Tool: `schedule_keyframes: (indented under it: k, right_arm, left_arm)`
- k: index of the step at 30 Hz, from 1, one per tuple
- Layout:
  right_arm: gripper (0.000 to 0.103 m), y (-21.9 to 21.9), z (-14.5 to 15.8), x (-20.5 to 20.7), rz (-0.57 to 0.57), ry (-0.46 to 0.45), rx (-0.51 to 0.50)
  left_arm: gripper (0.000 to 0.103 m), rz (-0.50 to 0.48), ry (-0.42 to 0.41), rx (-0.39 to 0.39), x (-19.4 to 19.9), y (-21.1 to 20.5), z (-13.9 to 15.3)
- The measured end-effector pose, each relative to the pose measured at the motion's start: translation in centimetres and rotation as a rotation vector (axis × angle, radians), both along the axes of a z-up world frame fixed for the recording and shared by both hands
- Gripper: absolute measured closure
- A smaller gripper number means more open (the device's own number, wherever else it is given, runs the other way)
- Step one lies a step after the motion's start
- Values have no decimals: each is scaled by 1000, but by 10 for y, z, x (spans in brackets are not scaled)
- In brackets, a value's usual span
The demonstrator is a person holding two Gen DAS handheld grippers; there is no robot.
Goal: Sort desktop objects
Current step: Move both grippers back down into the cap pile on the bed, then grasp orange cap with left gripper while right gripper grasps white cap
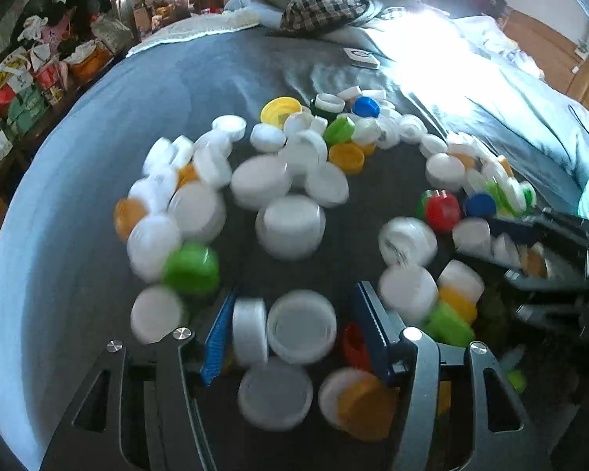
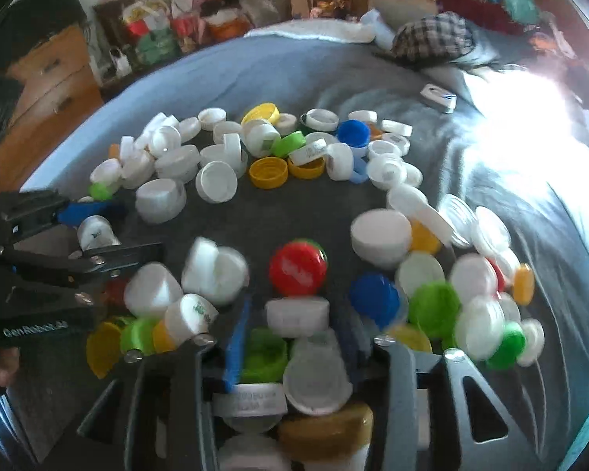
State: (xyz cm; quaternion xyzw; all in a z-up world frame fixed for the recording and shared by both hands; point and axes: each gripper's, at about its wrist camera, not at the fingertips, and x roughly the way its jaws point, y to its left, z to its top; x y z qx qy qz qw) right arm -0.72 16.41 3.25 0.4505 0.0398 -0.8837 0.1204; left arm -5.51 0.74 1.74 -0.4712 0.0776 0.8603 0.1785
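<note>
Many plastic bottle caps, mostly white with some yellow, green, blue and red, lie in a ring on a dark mat (image 1: 345, 231) on a bed. My left gripper (image 1: 294, 314) is open, low over the near caps, with white caps (image 1: 300, 325) between its blue pads. It also shows in the right wrist view (image 2: 94, 227) at the left, with a white cap (image 2: 96, 231) between its fingers. My right gripper (image 2: 294, 325) is open over a pile, with a white cap (image 2: 296, 316) between its pads. A red cap (image 2: 297, 269) lies just ahead. The right gripper also shows in the left wrist view (image 1: 502, 241).
The bed has a grey-blue sheet (image 1: 200, 74) with a checked cloth (image 1: 326, 4) and a small white box (image 1: 360, 57) at the far end. Bags and clutter (image 1: 27, 78) stand on the floor at the left. A wooden drawer unit (image 2: 47, 90) stands beyond the bed.
</note>
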Motion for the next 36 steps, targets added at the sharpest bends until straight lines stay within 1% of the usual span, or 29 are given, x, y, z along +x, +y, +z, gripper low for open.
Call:
schedule_keyframes:
  k: [1, 2, 6, 8, 10, 11, 16, 18, 20, 22, 25, 26, 27, 28, 29, 30, 31, 32, 33, 35, 36]
  right_arm:
    - [45, 2, 0, 3, -6, 4, -3]
    - [41, 5, 0, 11, -11, 10, -6]
    - [41, 10, 0, 34, -6, 19, -5]
    - [41, 13, 0, 44, -14, 17, -3]
    - [37, 16, -3, 51, -18, 12, 10]
    - [37, 17, -4, 57, -16, 10, 15]
    - [37, 23, -2, 80, 1, 16, 32]
    - [38, 26, 1, 86, 0, 17, 39]
    - [38, 30, 11, 94, -17, 50, 25]
    - [38, 32, 23, 102, -30, 84, 9]
    - [38, 32, 39, 115, -43, 126, -22]
    - [38, 32, 41, 118, -47, 130, -25]
    - [38, 32, 43, 120, -49, 130, -27]
    - [38, 33, 43, 122, -48, 122, -28]
    - [38, 33, 41, 124, -49, 110, -21]
    - [38, 35, 40, 125, -52, 102, -16]
    - [38, 38, 37, 128, -60, 89, -16]
    - [38, 41, 35, 130, -67, 81, -18]
    - [38, 44, 34, 133, -76, 76, -21]
    - [38, 51, 34, 140, -91, 71, -27]
    - [38, 52, 33, 143, -92, 66, -26]
  left_arm:
    - [50, 5, 14, 12, 5, -4, 2]
    - [50, 6, 13, 30, 10, -8, 3]
    - [48, 17, 10, 69, 30, -21, 1]
    - [42, 19, 21, 86, 46, -28, -3]
    - [41, 15, 37, 76, 59, -32, -4]
    - [42, 9, 50, 72, 66, -34, -3]
    - [42, 30, 58, 120, 88, -47, 2]
    - [42, 66, 63, 150, 90, -55, 6]
    - [42, 91, 70, 153, 93, -61, 9]
    - [42, 112, 74, 169, 86, -62, 11]
    - [42, 140, 94, 169, 76, -59, 14]
    - [42, 152, 87, 169, 72, -59, 12]
    - [42, 168, 50, 149, 65, -57, 6]
    - [42, 163, 13, 137, 61, -55, -1]
    - [43, 130, 22, 151, 64, -52, 0]
    - [43, 81, 12, 160, 67, -48, 2]
    - [49, 23, 17, 156, 73, -41, 5]
    - [49, -4, 43, 145, 80, -39, 10]
    - [49, -10, 66, 152, 86, -42, 15]
    - [49, 6, 66, 201, 94, -55, 20]
    - [49, 17, 66, 203, 98, -61, 21]
